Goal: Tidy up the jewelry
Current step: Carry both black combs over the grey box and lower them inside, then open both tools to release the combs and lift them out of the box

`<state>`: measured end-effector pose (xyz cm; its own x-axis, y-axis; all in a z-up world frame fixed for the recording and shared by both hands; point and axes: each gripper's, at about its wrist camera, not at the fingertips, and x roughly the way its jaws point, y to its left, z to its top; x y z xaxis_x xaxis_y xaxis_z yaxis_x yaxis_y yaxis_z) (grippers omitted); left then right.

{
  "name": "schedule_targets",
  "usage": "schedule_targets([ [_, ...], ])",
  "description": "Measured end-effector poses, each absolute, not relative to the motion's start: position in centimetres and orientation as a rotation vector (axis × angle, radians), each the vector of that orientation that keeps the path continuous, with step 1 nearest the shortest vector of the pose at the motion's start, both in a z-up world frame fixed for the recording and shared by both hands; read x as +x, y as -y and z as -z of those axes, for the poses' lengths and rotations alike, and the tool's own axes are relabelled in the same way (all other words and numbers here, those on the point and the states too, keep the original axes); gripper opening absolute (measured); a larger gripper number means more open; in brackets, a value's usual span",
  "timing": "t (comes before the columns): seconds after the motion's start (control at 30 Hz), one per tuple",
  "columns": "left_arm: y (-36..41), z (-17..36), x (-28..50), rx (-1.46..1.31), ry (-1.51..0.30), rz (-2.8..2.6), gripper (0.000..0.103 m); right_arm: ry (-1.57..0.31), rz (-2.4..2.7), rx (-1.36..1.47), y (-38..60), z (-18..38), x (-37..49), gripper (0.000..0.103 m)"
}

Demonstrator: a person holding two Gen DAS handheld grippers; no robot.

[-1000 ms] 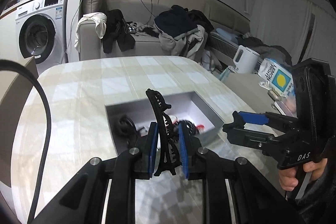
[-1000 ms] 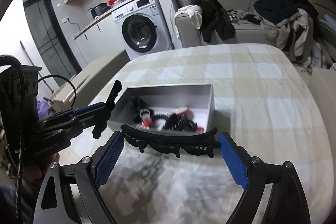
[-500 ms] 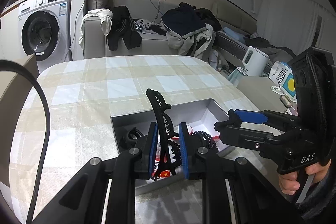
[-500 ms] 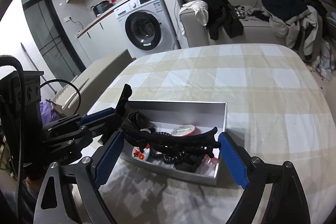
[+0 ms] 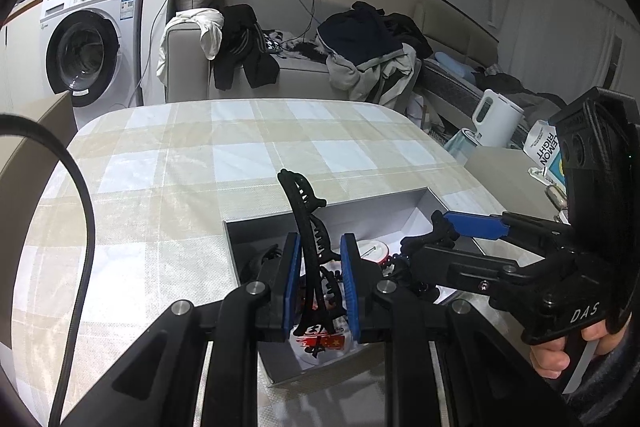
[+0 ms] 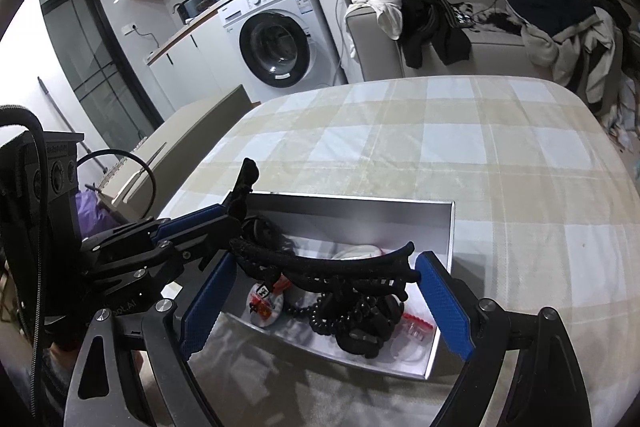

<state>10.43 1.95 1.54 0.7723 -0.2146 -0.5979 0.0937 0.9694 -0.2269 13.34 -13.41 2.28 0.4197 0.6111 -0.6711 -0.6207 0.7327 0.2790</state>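
The hair clip (image 5: 310, 251) — a long black toothed one — is pinched edge-on between the pads of my left tongs (image 5: 319, 279), held in the air just above the open grey box (image 5: 340, 211) that sits on the checked desk (image 5: 200, 163). My right tongs (image 6: 322, 301) are spread wide and grip nothing; the clip lies across the gap between their blue pads, and I cannot tell whether either pad touches it. Judging by what already lies in the box, most of the sorting looks done: a dark beaded coil (image 6: 352, 315), a round badge (image 6: 264, 303), a red-and-clear piece (image 6: 416, 323) near the right wall, another black item at the far left. What seems left is to lower and let go of this clip. Much of the box floor is hidden behind both tongs and the clip itself, and the black pieces run together — I cannot separate or count them, nor see the near part of the desk for strays.
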Motion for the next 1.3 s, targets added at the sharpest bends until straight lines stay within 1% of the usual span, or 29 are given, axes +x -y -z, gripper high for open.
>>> schedule_targets([
  [0.7, -2.1, -1.7, 10.5, -0.196, -0.666, 0.175, 0.014, -0.826, -0.753, -0.08, 12.7, -2.0, 13.0, 0.092],
  [0.8, -2.1, -1.9, 10.1, -0.185, -0.661, 0.179, 0.014, -0.815, -0.774, -0.073, 13.1, -2.0, 12.7, 0.095],
  [1.0, -1.5, -2.2, 9.8, -0.153, -0.658, 0.218, 0.014, -0.787, -0.754, -0.064, 14.3, -2.9, 11.9, 0.096],
  [1.03, -1.5, -2.1, 9.9, -0.152, -0.658, 0.218, 0.014, -0.781, -0.745, -0.065, 14.5, -3.0, 11.8, 0.098],
  [1.3, -0.4, -1.5, 10.9, -0.151, -0.697, 0.256, 0.014, -0.756, -0.691, -0.026, 16.9, -3.8, 11.7, 0.098],
])
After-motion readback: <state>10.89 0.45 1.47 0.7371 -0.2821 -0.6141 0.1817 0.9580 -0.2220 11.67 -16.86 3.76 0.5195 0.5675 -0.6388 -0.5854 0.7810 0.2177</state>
